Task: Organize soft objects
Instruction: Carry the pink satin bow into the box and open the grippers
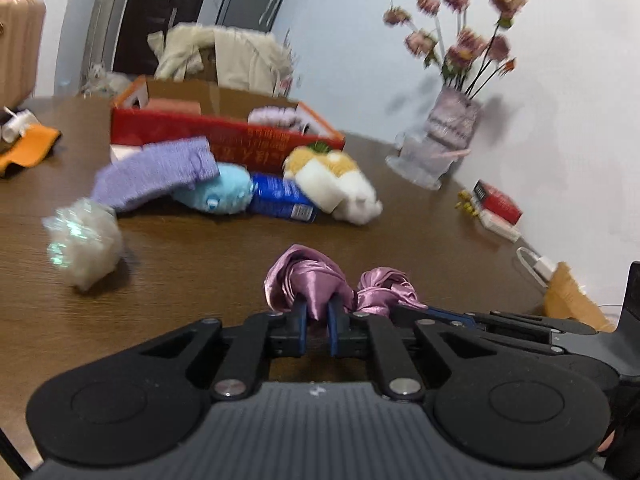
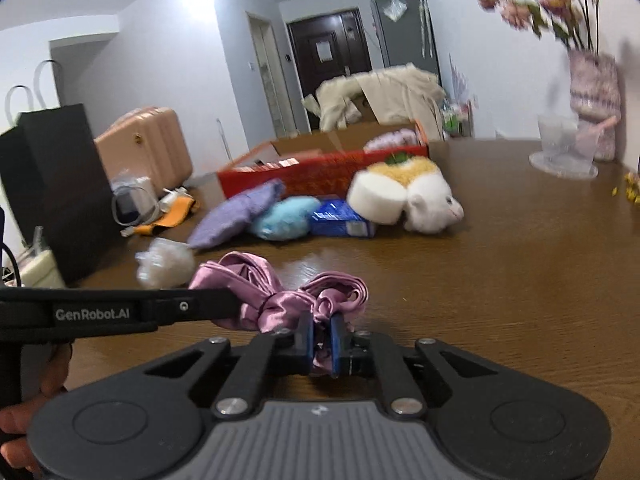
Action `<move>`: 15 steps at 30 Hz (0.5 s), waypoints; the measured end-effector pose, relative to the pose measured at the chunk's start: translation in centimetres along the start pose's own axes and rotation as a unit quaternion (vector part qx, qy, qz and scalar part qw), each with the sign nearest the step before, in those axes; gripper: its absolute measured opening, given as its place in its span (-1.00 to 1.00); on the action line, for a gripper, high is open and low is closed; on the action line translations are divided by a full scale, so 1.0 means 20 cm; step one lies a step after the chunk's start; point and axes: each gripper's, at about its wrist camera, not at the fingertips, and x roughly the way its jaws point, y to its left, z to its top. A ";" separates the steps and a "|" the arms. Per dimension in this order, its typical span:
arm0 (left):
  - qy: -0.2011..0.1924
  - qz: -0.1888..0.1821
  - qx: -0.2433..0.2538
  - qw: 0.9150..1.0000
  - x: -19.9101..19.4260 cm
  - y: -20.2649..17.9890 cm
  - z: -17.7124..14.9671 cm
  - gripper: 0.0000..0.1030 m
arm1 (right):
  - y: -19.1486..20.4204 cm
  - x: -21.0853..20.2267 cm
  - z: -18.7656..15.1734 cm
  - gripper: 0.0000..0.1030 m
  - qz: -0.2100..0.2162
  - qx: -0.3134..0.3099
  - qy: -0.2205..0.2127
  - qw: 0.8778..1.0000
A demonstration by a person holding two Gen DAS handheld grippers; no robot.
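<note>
A pink satin cloth point(image 1: 308, 276) is held just above the brown table point(image 1: 200, 248) by both grippers. My left gripper point(image 1: 318, 312) is shut on its left bunch. My right gripper point(image 2: 322, 330) is shut on its right bunch point(image 2: 336, 292). The left gripper's body point(image 2: 120, 312) shows at the left of the right wrist view. Beyond lie a purple knit piece point(image 1: 160, 172), a light blue plush point(image 1: 220, 194), a white and yellow plush point(image 1: 332, 184) and a white fluffy ball point(image 1: 84, 240). A red cardboard box point(image 1: 240, 140) stands behind them, open, with a pale pink soft item point(image 1: 272, 116) inside.
A blue packet point(image 1: 280, 196) lies between the plushes. A vase of pink flowers point(image 1: 452, 120) stands on a clear dish at the far right by the wall, with small red and white boxes point(image 1: 496, 208) near it. A black paper bag point(image 2: 52, 184) stands at the left.
</note>
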 end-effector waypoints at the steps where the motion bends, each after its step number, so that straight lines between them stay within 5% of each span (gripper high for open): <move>1: -0.010 -0.003 0.001 1.000 -0.05 -0.01 -0.01 -0.80 | 0.03 -0.04 0.00 -0.85 0.000 -0.007 -0.009 1.000; 9: -0.054 -0.011 0.001 0.999 -0.29 -0.04 -0.01 -0.79 | 0.18 -0.24 0.04 -0.85 0.001 -0.042 -0.045 0.998; 15: -0.077 -0.024 -0.006 0.997 -0.27 0.00 0.22 -0.80 | 0.21 -0.19 0.24 -0.85 0.005 -0.064 -0.068 0.996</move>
